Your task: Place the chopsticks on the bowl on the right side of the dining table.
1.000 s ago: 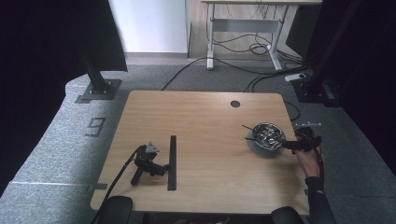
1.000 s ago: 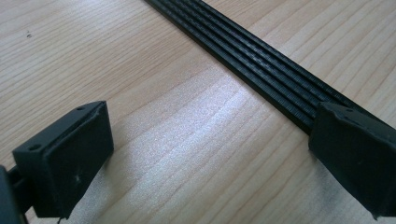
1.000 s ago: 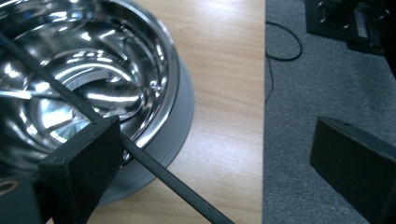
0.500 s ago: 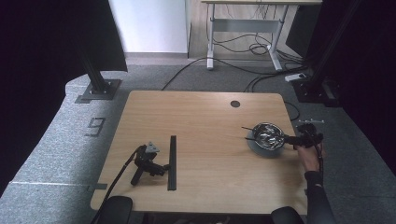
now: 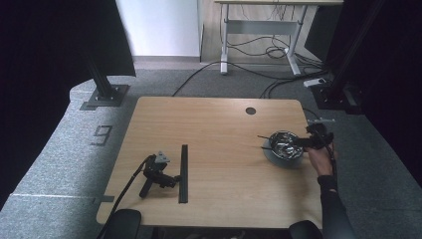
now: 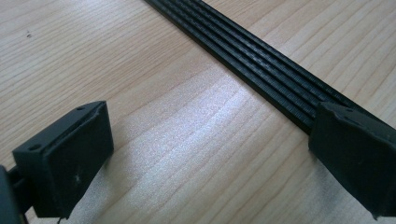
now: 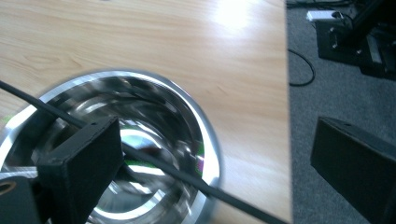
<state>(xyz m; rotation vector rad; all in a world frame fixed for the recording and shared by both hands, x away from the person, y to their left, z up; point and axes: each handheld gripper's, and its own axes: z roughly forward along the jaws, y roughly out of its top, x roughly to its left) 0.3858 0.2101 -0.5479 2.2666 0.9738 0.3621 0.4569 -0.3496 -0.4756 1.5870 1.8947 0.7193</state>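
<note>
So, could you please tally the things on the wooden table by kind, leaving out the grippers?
Shiny round metal bowl: 1
Thin black stick lying across the bowl: 1
Long black ridged strip: 1
Total: 3

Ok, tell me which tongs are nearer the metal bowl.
Right. The right tongs sit at the metal bowl's rim, jaws open; the left tongs lie far across the table beside the black strip.

Black "9" marked on grey floor (image 5: 59,144).
</note>
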